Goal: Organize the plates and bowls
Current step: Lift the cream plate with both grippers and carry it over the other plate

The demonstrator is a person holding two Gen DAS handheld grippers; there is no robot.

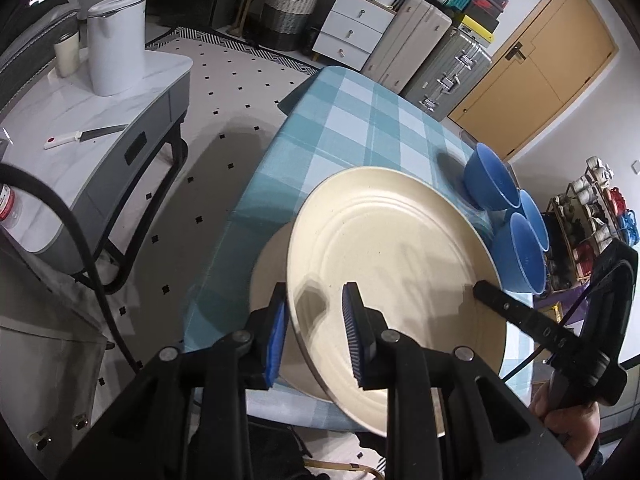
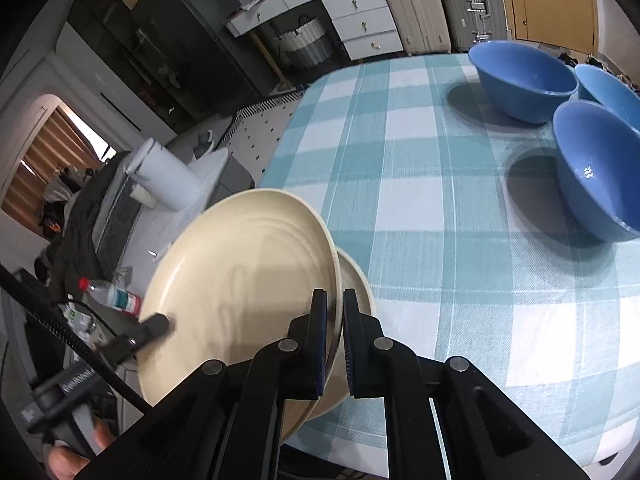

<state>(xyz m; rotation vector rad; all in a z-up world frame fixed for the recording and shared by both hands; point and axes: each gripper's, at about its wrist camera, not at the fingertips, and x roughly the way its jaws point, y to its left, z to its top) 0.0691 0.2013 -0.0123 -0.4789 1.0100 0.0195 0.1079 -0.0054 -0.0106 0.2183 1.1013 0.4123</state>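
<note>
A cream plate (image 1: pixel 392 256) is held tilted above a second cream plate (image 1: pixel 268 268) that lies on the checked tablecloth (image 1: pixel 360 128). My left gripper (image 1: pixel 316 336) straddles the upper plate's near rim, jaws apart, not clamped. My right gripper (image 2: pixel 334 340) is shut on the same plate's rim (image 2: pixel 240 272); its finger shows in the left wrist view (image 1: pixel 504 304). The lower plate (image 2: pixel 356 284) peeks out beneath. Three blue bowls (image 2: pixel 524 80) (image 2: pixel 596 168) (image 2: pixel 612 84) stand upright at the table's far right, also in the left wrist view (image 1: pixel 488 180).
A white side table (image 1: pixel 100 120) with a white jug (image 1: pixel 116 44), a cup and a knife (image 1: pixel 86 136) stands left of the table. Suitcases (image 1: pixel 444 64), drawers and a basket line the back wall. A water bottle (image 2: pixel 112 296) lies at the left.
</note>
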